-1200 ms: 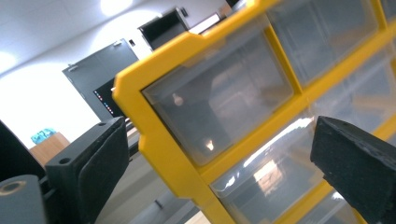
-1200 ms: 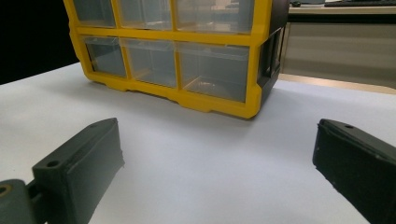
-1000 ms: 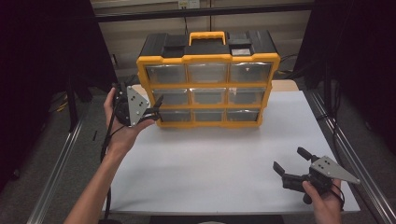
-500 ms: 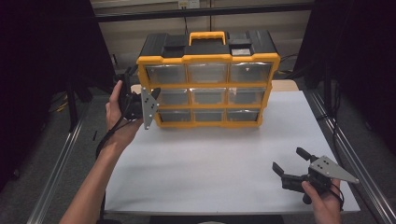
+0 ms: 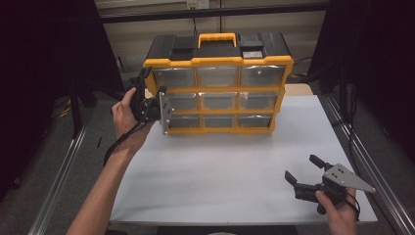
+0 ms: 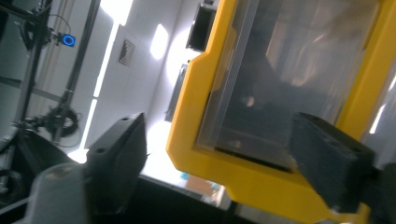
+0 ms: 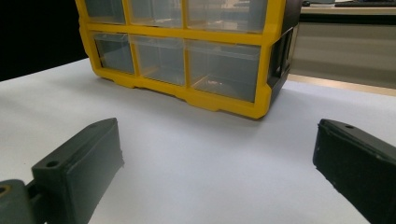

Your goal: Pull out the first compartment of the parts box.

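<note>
The white surface carries a yellow-and-black plastic drawer cabinet with clear drawer fronts in three rows of three and a yellow carry handle on top. It stands upright toward the far edge, a little left of the middle.

It is the largest thing here and looks rigid and boxy. I judge it fairly heavy if the drawers are loaded, and the smooth plastic frame likely slips under narrow pads. The clear drawer fronts look thin and brittle, so the safer places to take hold seem to be the yellow frame or the top handle, not a drawer face.

The left gripper sits at the cabinet's left end, by the upper two drawer rows. In the left gripper view its jaws straddle the yellow frame corner. They have just been closing, the frame lies between them, and I see no pad pressing on it, so they are not yet grasping.

The right gripper hovers near the right part of the near edge, its jaws spread and empty.

Compared with a second ago, the left hand has turned and edged in against the cabinet's side; the right hand has kept its place.
</note>
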`<control>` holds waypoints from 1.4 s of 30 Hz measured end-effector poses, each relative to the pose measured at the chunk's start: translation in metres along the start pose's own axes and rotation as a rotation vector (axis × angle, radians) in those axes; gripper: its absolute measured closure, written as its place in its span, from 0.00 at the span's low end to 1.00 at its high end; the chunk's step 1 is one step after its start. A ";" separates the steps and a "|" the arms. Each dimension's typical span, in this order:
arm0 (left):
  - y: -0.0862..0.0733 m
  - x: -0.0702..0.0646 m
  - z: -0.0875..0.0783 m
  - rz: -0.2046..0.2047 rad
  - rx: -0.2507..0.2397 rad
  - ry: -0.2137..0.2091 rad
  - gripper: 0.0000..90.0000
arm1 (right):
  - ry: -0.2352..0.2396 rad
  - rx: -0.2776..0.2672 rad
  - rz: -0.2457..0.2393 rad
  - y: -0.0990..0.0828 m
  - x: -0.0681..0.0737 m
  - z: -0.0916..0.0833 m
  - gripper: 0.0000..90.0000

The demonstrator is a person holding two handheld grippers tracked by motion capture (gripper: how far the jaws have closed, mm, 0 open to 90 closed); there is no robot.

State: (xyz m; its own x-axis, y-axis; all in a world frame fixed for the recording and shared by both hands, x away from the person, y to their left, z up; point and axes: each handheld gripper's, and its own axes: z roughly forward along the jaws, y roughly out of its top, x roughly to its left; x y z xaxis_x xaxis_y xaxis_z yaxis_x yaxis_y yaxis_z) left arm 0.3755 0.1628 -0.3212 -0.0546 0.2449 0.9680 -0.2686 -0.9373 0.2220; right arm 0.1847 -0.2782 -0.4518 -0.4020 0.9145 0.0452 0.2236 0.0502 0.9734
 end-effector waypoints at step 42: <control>0.009 -0.007 0.021 0.252 0.028 0.016 0.86 | 0.022 0.009 -0.001 -0.001 -0.001 0.001 0.01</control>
State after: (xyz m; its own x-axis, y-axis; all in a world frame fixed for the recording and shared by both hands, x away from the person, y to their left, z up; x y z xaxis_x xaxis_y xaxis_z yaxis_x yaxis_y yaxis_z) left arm 0.3934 0.1474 -0.3240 -0.1311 0.0066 0.9913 -0.2177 -0.9758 -0.0223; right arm 0.1855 -0.2784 -0.4527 -0.4217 0.9054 0.0494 0.2313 0.0548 0.9713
